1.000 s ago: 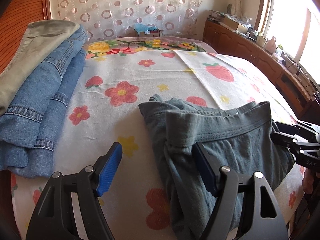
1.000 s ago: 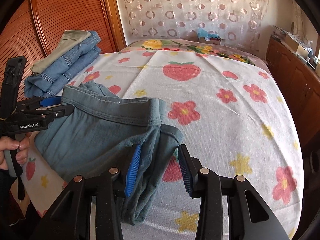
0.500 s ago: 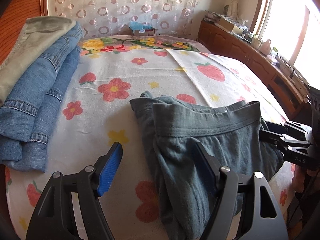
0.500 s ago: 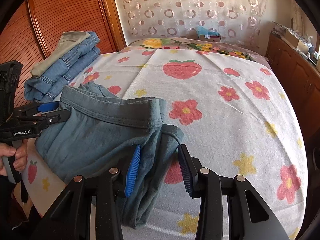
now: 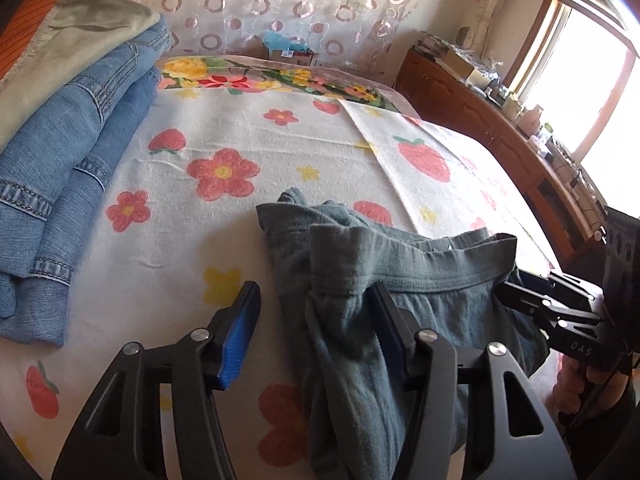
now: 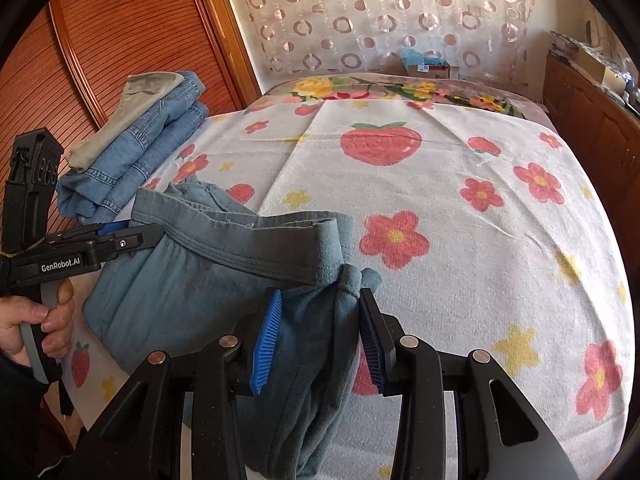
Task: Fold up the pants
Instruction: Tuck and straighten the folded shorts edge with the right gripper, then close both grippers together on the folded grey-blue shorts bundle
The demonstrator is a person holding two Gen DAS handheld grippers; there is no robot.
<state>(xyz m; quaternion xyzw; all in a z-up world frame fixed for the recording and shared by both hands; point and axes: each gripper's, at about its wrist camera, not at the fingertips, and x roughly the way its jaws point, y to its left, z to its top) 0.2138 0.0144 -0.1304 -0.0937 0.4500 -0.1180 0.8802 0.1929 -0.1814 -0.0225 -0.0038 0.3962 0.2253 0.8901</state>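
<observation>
The grey-green pants [image 5: 420, 292] lie bunched at the near edge of the bed, waistband facing away; they also show in the right wrist view [image 6: 208, 280]. My left gripper [image 5: 312, 332] is open, its fingers wide apart, with the pants' left waistband corner lying loosely between them against the right finger. My right gripper [image 6: 320, 336] has its jaws partly apart with the pants' right waistband corner bunched between them; whether the pads press the cloth is unclear. Part of the pants hangs over the bed's edge.
The bed [image 6: 460, 208] carries a white cover with flowers and strawberries. A stack of folded jeans [image 5: 68, 168] with an olive garment on top sits at the far left. A wooden wardrobe [image 6: 100, 48] is left, a wooden cabinet [image 5: 500, 128] under the window is right.
Both grippers have drawn back a little toward the bed's near edge, pulling the pants with them. The left gripper stays open. The right jaws look slightly wider apart.
</observation>
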